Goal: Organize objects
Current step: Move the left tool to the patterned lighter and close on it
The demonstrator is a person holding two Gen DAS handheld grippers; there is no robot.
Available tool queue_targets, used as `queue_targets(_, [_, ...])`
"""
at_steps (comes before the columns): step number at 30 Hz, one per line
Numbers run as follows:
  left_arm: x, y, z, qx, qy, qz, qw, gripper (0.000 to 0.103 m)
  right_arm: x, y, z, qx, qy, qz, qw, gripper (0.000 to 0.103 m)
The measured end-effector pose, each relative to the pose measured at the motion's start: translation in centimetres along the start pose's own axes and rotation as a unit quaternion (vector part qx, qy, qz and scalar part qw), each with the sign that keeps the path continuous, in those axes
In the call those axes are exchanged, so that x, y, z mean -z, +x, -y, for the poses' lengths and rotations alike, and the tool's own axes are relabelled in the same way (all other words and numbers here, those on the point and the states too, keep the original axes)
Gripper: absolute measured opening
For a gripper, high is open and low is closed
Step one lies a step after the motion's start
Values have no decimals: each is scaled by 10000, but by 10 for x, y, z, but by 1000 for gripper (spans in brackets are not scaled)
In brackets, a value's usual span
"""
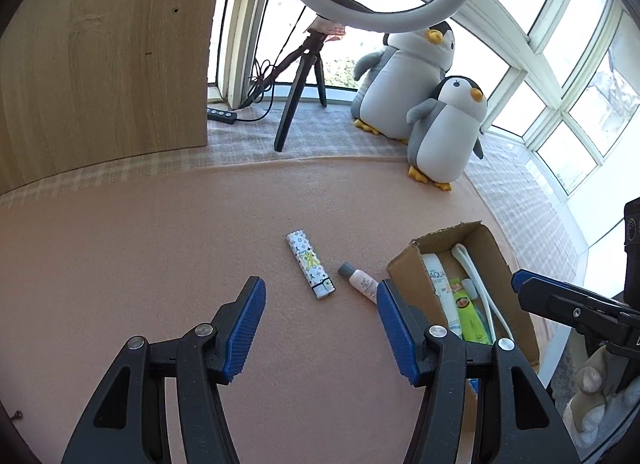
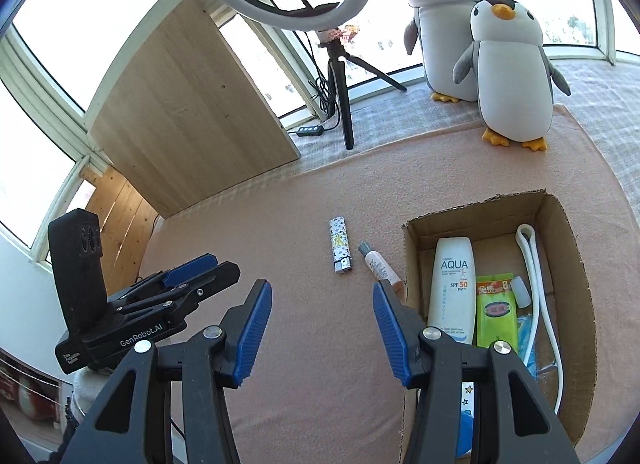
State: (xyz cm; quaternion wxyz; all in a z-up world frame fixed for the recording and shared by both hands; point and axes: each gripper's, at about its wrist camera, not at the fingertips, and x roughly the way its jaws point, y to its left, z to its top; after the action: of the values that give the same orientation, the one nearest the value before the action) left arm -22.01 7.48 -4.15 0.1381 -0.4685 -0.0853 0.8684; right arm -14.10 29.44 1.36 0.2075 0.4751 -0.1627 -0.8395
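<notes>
Both grippers empty: left gripper [image 1: 322, 330] and right gripper [image 2: 322, 332] hang with jaws spread above the mat. Lighter [image 2: 340, 244] and small tube [image 2: 378, 264] lie outside — just beside the cardboard box [image 2: 576, 264], likely next to go in.

Desk [image 2: 280, 223] covered by a pink felt mat

A patterned lighter [image 2: 340, 244], a small tube [image 2: 380, 266] and an open cardboard box [image 2: 568, 264] are laid mid-desk; two plush penguins [image 2: 508, 71] and a ring-light tripod [image 2: 340, 83] are set along the far edge.
</notes>
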Motion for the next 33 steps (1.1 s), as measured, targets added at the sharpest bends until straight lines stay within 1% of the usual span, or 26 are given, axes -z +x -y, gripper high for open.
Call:
queue_targets(3, [-6,33,1,-99,-56,-179,9998,61,-1,2,4,-58,102,20,9999,49])
queue_targets(9, [-11,98,0,-226,-430,-470,9977,61,15,11,20,-87,314,-194,9993,49])
queue_targets(12, [-12,125,0,-351,-584,-579,9960,57,23,9,29,-71,386,-261,9989,49])
queue_targets(15, [-13,142,1,-439,-616,-639,9951,52,28,4,38,-34,443,-270,9986,49])
queue_targets(16, [-14,146,3,-461,-600,-664,9949,50,30,2,40,-17,455,-269,9986,49])
queue_targets(19, [-14,156,9,-566,-444,-735,9947,50,33,-2,48,57,499,-272,9984,49])
queue_targets(21, [-13,161,12,-669,-329,-782,9941,47,35,-3,53,73,559,-279,9980,49])
queue_targets(23, [-12,165,12,-700,-333,-811,9937,43,35,-4,57,74,601,-281,9978,49])
queue_targets(26, [-10,167,8,-756,-313,-823,9932,39,34,-4,56,79,569,-282,9980,49])
queue_targets(29, [-8,164,1,-730,-300,-802,9936,31,31,-2,52,79,486,-302,9983,49])
queue_targets(33, [-2,155,-12,-740,-328,-791,9936,27,23,3,44,28,335,-348,9988,49])
